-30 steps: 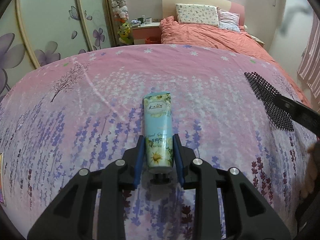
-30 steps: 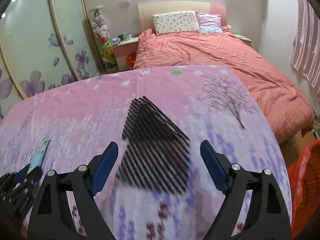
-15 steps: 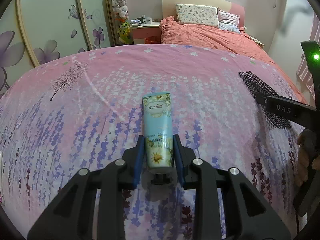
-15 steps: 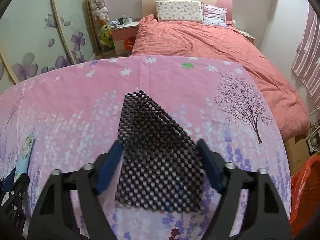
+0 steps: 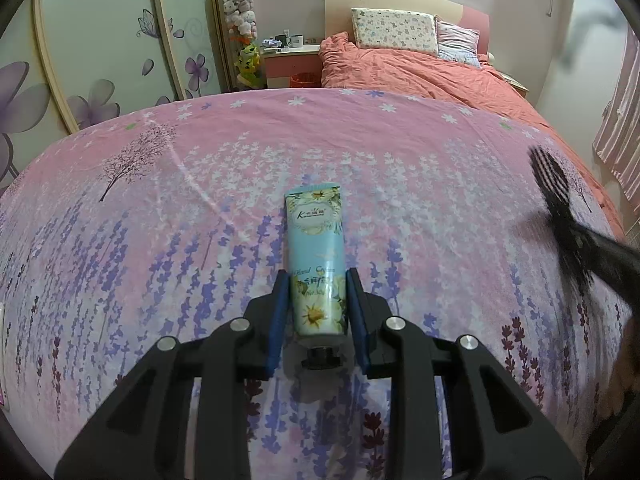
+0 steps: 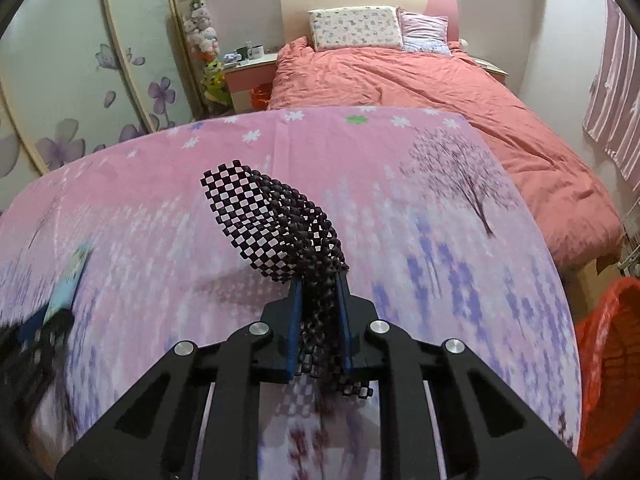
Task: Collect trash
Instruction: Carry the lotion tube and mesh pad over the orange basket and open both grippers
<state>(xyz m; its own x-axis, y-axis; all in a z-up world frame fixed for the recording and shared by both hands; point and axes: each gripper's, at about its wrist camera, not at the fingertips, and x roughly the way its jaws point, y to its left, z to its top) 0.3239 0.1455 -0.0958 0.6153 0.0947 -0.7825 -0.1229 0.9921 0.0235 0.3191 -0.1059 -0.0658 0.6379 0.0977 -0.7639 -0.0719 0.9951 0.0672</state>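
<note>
A light blue hand cream tube [image 5: 318, 256] with flower print lies on the pink flowered sheet [image 5: 200, 208], cap end towards me. My left gripper [image 5: 317, 280] is shut on its lower half. My right gripper [image 6: 318, 280] has its jaws closing on a black mesh mat [image 6: 272, 220], which is bunched between the blue pads and curls up off the sheet. The same mat [image 5: 554, 184] shows blurred at the right edge of the left wrist view. The tube [image 6: 70, 280] appears at the left of the right wrist view.
An orange-red basket [image 6: 608, 360] stands on the floor past the sheet's right edge. Beyond the sheet lies a bed with a salmon duvet [image 6: 420, 84] and pillows. A wardrobe with purple flowers [image 5: 100, 60] and a bedside table [image 5: 288, 52] stand at the back left.
My right gripper went from wide open around the flat mesh mat to closed on it, and the mat now bunches and lifts. The left gripper and tube have not moved.
</note>
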